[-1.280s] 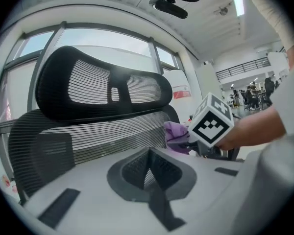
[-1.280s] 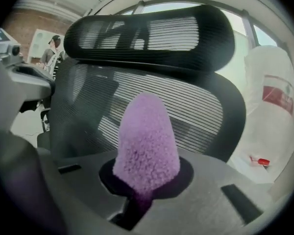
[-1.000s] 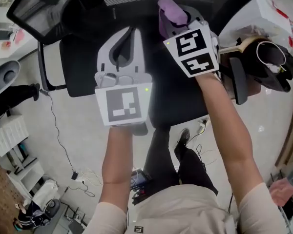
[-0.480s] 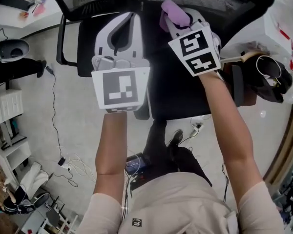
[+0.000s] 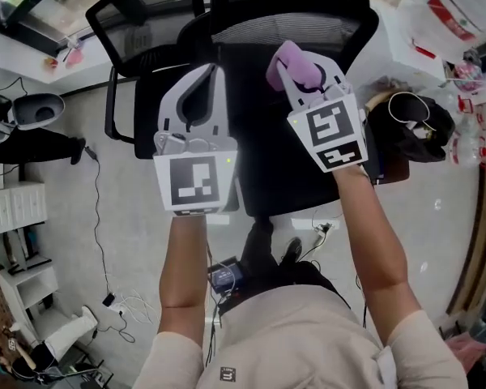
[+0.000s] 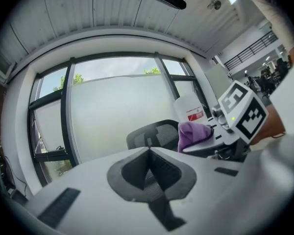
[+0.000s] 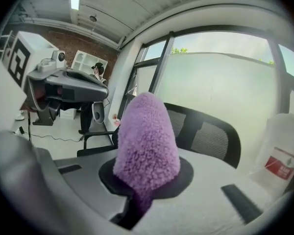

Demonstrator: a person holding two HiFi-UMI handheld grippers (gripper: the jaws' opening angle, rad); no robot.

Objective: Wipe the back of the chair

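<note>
A grey floor (image 5: 61, 225) is filling most of the head view, and a black chair (image 5: 285, 164) is standing on it directly in front of the person, its seat lying under both grippers and its mesh back rising at the top of that view, beyond the jaws. A second chair (image 5: 136, 21), also black with a mesh back, is standing just to the left of the first. A white bag (image 5: 447, 10) is lying at the upper right, and a black bag (image 5: 421, 126) is sitting just beside the chair's right side. The person's forearms are reaching forward side by side over the seat. The left gripper (image 5: 209, 73) is hovering above the seat's left part with its jaws pressed together and nothing between them; its own view is showing the padded tips meeting in a point with the chair back beyond them. The right gripper (image 5: 306, 75) is hovering above the seat's right part, near the foot of the back, and its jaws are clamping a fluffy purple cloth (image 5: 290, 61) that is bulging up out of them. In the right gripper view the cloth is standing in front of the mesh back and looking apart from it.
</note>
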